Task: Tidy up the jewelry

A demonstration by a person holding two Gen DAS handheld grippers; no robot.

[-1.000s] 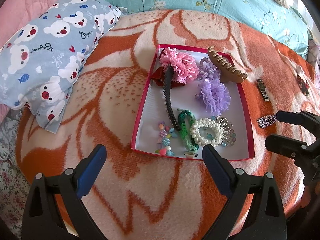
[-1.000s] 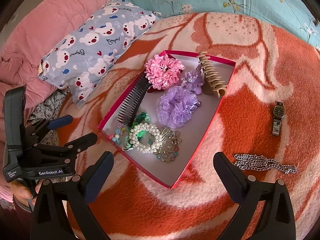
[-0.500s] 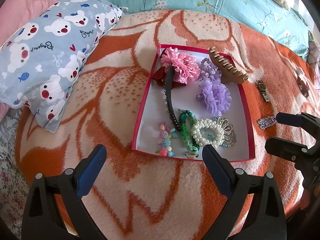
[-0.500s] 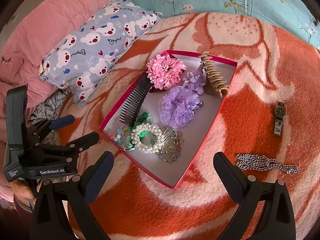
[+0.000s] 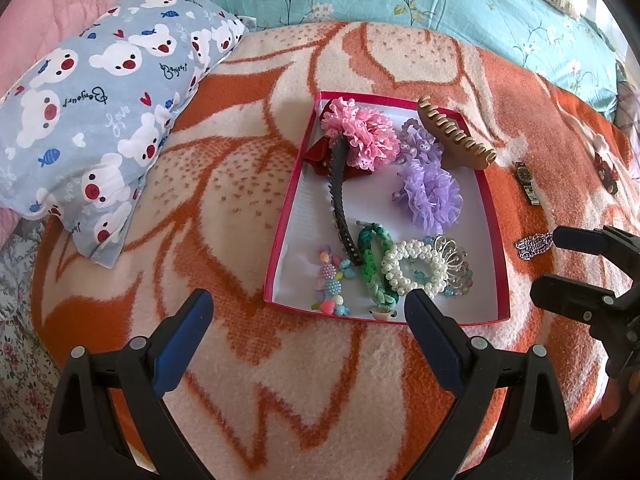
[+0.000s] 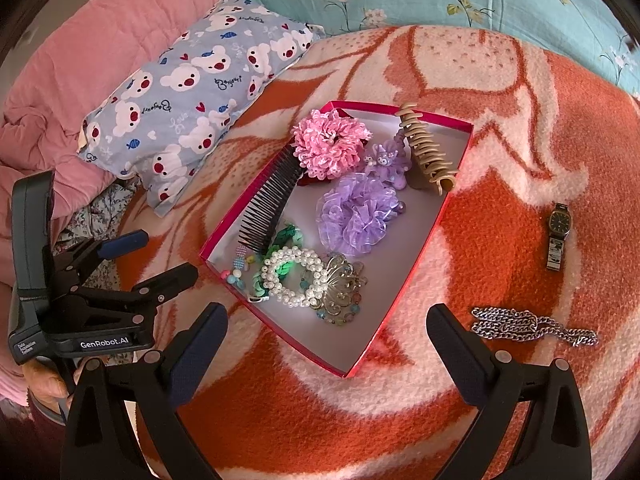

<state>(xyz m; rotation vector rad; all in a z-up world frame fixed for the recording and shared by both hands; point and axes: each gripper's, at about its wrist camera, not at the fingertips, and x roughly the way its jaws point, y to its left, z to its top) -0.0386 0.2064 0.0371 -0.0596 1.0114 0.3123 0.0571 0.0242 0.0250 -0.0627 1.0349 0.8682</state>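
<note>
While chain (image 6: 532, 326) lies outside, red box (image 6: 404, 276) holds scrunchies (image 6: 354, 218), pearls (image 6: 294, 276)

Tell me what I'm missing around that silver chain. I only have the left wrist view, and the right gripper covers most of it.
Observer: The right wrist view shows the whole chain. It is doubled over in a loose strand on the blanket, apart from the red box.
Operator: Check what sits between the right gripper's jaws.
Observer: Nothing is held. The right gripper has its jaws wide open, and the chain lies just outside them, to the right.
Operator: Describe the black comb. I see it edge-on.
Observer: The comb has one long row of teeth, pointing toward the box wall nearest the pillow.
</note>
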